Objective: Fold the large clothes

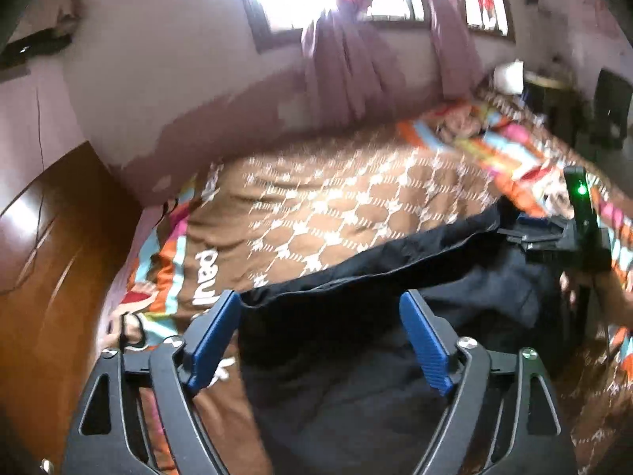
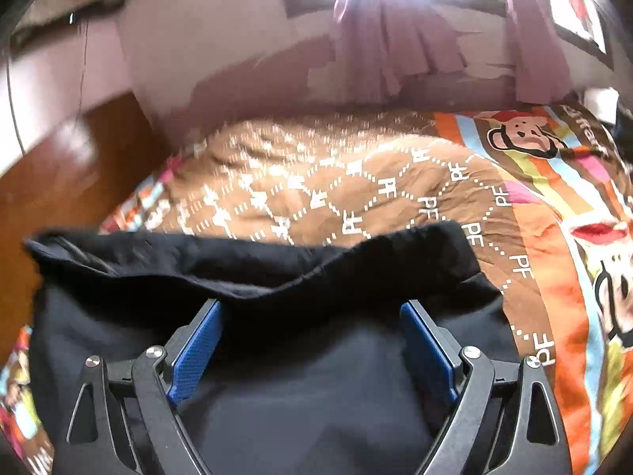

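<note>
A large black garment [image 1: 356, 356] lies on a bed with a brown patterned bedspread [image 1: 336, 206]. My left gripper [image 1: 320, 304] is open, its blue pads spread above the garment's left edge. In the right wrist view the same garment [image 2: 316, 396] has its far edge folded back in a thick rumpled band [image 2: 277, 257]. My right gripper [image 2: 312, 316] is open above the cloth just short of that band. The right gripper's body, with a green light, shows at the right of the left wrist view [image 1: 581, 217].
A wooden headboard [image 1: 47, 257] borders the bed on the left. A pink wall with a bright window and mauve curtains [image 1: 356, 71] runs behind the bed. The bedspread's striped border with cartoon monkeys [image 2: 522, 134] lies at the far right. Dark furniture [image 1: 593, 111] stands beyond.
</note>
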A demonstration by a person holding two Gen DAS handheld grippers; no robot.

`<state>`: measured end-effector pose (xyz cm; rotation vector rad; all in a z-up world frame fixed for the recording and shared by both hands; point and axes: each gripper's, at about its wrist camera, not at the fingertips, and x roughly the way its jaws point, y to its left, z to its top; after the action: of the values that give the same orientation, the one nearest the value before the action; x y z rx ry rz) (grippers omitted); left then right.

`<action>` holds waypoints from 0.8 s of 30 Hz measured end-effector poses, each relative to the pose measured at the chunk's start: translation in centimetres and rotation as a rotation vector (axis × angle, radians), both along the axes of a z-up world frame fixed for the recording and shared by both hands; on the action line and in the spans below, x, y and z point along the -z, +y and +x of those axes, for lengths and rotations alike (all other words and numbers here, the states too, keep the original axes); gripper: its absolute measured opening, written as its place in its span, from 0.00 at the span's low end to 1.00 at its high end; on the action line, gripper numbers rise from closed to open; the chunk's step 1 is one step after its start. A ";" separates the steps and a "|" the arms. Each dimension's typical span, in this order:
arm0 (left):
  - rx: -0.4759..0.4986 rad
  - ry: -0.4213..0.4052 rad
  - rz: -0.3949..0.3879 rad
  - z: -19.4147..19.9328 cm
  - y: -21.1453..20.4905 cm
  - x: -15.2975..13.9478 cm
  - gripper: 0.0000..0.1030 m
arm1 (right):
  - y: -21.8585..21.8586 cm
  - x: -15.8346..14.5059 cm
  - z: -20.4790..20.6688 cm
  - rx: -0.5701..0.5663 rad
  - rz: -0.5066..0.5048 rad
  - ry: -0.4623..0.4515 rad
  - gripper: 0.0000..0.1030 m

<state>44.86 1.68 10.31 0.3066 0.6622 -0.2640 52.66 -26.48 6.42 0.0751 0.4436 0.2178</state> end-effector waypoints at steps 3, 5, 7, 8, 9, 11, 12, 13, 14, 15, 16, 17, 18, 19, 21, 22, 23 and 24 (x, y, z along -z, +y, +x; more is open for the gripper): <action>0.065 -0.007 -0.030 -1.8 -0.6 2.5 0.80 | -0.1 -0.7 -2.2 -0.028 -0.002 -0.050 0.87; 0.097 0.053 -0.056 -2.4 -0.8 4.9 0.80 | 0.0 -0.7 -4.3 -0.064 -0.024 -0.075 0.87; 0.120 0.110 -0.088 -2.4 -0.9 6.9 0.80 | -0.2 -0.4 -5.9 -0.107 -0.018 -0.076 0.87; 0.128 0.141 -0.114 -2.6 -0.9 8.0 0.80 | -0.4 -0.1 -6.9 -0.133 -0.006 -0.066 0.87; 0.143 0.170 -0.139 -2.5 -1.0 8.9 0.80 | -0.5 0.2 -7.6 -0.155 0.001 -0.054 0.87; 0.151 0.212 -0.162 -2.5 -1.2 10.9 0.80 | -0.3 1.0 -8.8 -0.196 -0.014 -0.025 0.87; 0.148 0.216 -0.157 -2.5 -1.8 11.2 0.80 | 0.0 1.5 -9.4 -0.214 -0.037 -0.012 0.87; 0.141 0.218 -0.148 -2.2 -1.9 11.8 0.80 | 0.5 2.3 -9.9 -0.237 -0.076 0.011 0.87; 0.136 0.217 -0.142 -1.9 -2.0 12.4 0.80 | 0.9 3.0 -10.1 -0.255 -0.108 0.032 0.87; 0.129 0.213 -0.137 -1.7 -2.0 12.8 0.81 | 1.2 3.6 -10.2 -0.259 -0.134 0.046 0.87; 0.118 0.208 -0.130 -1.4 -2.1 13.1 0.83 | 1.8 4.3 -10.0 -0.252 -0.171 0.059 0.87; 0.110 0.207 -0.126 -0.8 -2.1 13.3 0.84 | 2.2 4.9 -9.7 -0.244 -0.206 0.063 0.89; 0.104 0.202 -0.125 -0.2 -2.1 13.4 0.86 | 2.5 5.2 -9.2 -0.233 -0.220 0.062 0.90; 0.090 0.197 -0.124 0.3 -2.0 13.4 0.87 | 2.7 5.4 -8.6 -0.223 -0.218 0.060 0.92; 0.061 0.203 -0.143 2.0 -1.5 13.4 0.88 | 3.0 5.3 -6.9 -0.191 -0.208 0.069 0.96; 0.034 0.195 -0.147 2.9 -1.2 13.4 0.88 | 3.1 5.1 -6.1 -0.179 -0.195 0.074 0.96; 0.015 0.193 -0.146 3.7 -0.8 13.4 0.88 | 3.1 4.9 -5.3 -0.168 -0.183 0.080 0.96; 0.003 0.194 -0.146 4.2 -0.5 13.4 0.88 | 3.2 4.7 -4.5 -0.161 -0.180 0.086 0.96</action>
<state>49.07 1.13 -3.04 0.1431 0.8290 -0.3461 48.15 -23.25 1.70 -0.1287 0.5534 0.3327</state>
